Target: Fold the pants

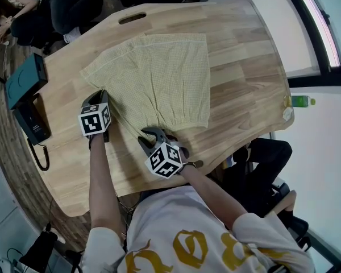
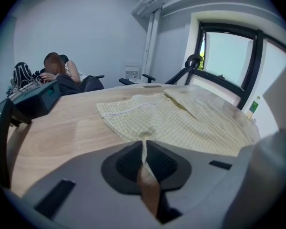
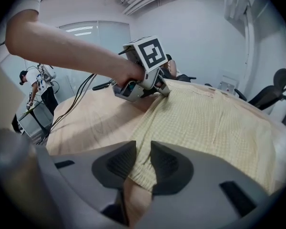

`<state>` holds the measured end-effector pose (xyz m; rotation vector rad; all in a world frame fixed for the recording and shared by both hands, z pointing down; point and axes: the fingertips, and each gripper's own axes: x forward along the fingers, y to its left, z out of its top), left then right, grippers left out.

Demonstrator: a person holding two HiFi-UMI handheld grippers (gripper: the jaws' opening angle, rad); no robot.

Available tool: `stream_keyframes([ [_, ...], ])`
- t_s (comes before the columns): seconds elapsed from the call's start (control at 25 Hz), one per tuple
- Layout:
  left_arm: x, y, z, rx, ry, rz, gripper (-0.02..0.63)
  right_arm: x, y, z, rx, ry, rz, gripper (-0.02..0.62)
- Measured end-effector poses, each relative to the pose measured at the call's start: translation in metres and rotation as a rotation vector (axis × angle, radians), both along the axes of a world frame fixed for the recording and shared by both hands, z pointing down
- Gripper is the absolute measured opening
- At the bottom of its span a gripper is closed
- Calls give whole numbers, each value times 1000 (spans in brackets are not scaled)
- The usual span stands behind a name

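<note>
We see the pants point(image 1: 159, 78) as a short, pale yellow pair in a fine checked weave. The cloth is soft and slightly rumpled, spread flat into a rough rectangle on the wooden table point(image 1: 244, 67). The tabletop is light, made of jointed planks with rounded corners and 1 oval slot point(image 1: 132, 18) cut near its far edge.

In the head view the garment's long axis seems to run diagonally, from the far left towards the near right. A paler stitched band edges the far-left end. We cannot tell for sure which end is the waist.

The pants lie in the middle of the table, with their near side edge facing us. Both grippers sit on that edge.

- **Left gripper:** the left gripper point(image 2: 144, 144) has its dark ribbed pads pressed together on a thin pinch of the edge near the banded end.
- **Right gripper:** the right gripper point(image 3: 142, 149) has its jaws a little apart, straddling the hemmed corner at the other end. The cloth lies between the pads, but they are not clearly squeezing it.

Each gripper carries 1 cube with square markers.

Bare wood surrounds the garment. A teal box point(image 1: 25, 79) and a black corded device point(image 1: 31, 124) rest at the table's left end, well apart from the cloth. A green bottle point(image 1: 301, 100) shows beyond the right end. People sit past the far-left corner point(image 1: 45, 10). Nothing lies on the pants.
</note>
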<state>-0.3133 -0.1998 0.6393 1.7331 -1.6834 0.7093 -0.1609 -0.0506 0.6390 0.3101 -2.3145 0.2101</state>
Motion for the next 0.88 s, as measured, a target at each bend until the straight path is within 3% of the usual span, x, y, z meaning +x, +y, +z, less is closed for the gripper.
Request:
stream_keyframes([
  [0.16, 5, -6, 1, -5, 23, 6, 17, 0, -5, 2, -4, 30, 16, 29],
  [0.28, 1, -2, 1, -7, 62, -9, 17, 0, -8, -2, -41, 21, 42, 18],
  [0.44, 0, 0, -10, 46, 212, -89, 15, 8, -12, -15, -63, -1, 83, 17],
  [0.52, 0, 1, -16, 59, 249, -114, 15, 10, -14, -20, -65, -12, 97, 17],
  [0.88, -7, 27, -34, 88, 265, -140, 15, 15, -2, -35, -101, -52, 126, 17],
])
